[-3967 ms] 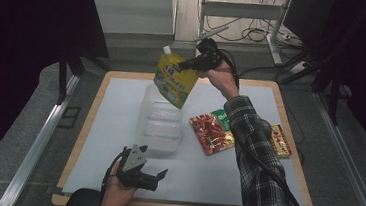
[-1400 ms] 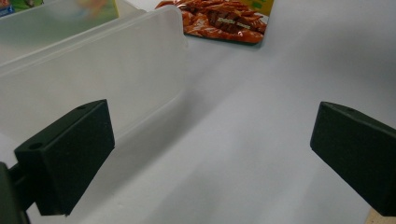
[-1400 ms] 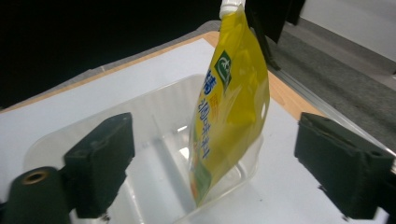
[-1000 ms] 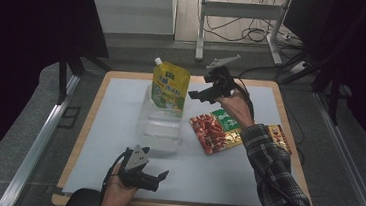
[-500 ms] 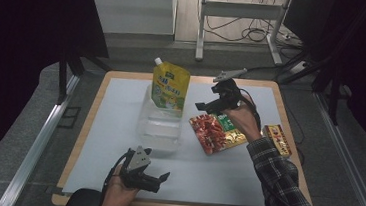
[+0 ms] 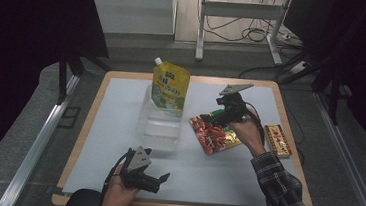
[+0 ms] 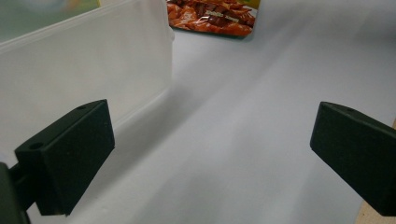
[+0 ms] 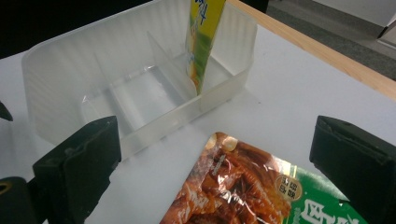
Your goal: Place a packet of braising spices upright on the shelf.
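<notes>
A yellow-green spouted pouch [image 6: 170, 89] stands upright in the far compartment of a clear divided plastic bin [image 6: 161, 128]. My right gripper [image 6: 211, 116] hangs open just above the near corner of a red snack packet [image 6: 213, 136] that lies flat to the right of the bin. The right gripper view shows the packet [image 8: 243, 186] between the spread jaws, with the bin [image 8: 135, 84] and the pouch [image 8: 203, 37] beyond. Near the table's front edge, my left gripper [image 6: 160, 180] rests open and holds nothing. Its own view has the bin wall [image 7: 84, 70] close on its left.
A red and gold packet [image 6: 278, 140] lies near the table's right edge, behind the right forearm. A white mat [image 6: 120, 107] covers the wooden table. A metal stand and cables sit on the floor beyond the far edge.
The right gripper let go of the pouch, which now stands in the bin, and moved right and down to the red packet. The left gripper stayed put.
</notes>
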Demonstrator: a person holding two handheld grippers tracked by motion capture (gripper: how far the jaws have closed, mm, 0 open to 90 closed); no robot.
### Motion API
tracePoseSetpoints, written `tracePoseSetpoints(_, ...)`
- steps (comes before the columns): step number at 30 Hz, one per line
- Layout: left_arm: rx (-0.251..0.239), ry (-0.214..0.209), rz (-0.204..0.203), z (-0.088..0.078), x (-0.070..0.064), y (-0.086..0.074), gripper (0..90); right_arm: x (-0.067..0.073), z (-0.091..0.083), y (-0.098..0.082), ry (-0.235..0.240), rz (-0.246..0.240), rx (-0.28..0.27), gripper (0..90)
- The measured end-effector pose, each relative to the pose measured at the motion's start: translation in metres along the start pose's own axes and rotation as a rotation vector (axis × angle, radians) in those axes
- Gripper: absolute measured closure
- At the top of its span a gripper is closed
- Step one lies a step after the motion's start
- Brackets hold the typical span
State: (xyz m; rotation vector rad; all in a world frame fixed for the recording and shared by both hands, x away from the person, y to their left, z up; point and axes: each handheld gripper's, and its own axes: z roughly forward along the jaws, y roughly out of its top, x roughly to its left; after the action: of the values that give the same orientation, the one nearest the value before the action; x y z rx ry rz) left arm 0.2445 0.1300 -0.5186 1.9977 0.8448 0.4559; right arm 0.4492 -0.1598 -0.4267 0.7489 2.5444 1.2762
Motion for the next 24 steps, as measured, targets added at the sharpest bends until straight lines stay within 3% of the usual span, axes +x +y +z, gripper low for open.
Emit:
tracePoseSetpoints(5, -0.016, -0.002, 0.008, -0.002, -0.001, 0.001, 0.0, 0.004, -0.003, -0.008, 0.001, 0.003, -0.005, 2.2)
tracePoseSetpoints(9, 0.001, -0.019, 0.017, 0.0, -0.003, 0.0, 0.0, 0.007, -0.006, -0.022, -0.017, -0.011, 0.02, 2.2)
tracePoseSetpoints(16, 0.01, -0.031, 0.045, 0.003, -0.008, 0.0, 0.0, 0.005, -0.011, -0.039, -0.034, -0.002, 0.017, 2.2)
tracePoseSetpoints(17, 0.014, -0.032, 0.051, 0.003, -0.009, 0.0, 0.0, 0.004, -0.012, -0.043, -0.042, 0.002, 0.043, 2.2)
tracePoseSetpoints(24, 0.025, -0.023, 0.06, 0.004, -0.009, 0.0, 0.0, -0.001, -0.02, -0.051, -0.077, 0.007, 0.038, 2.2)
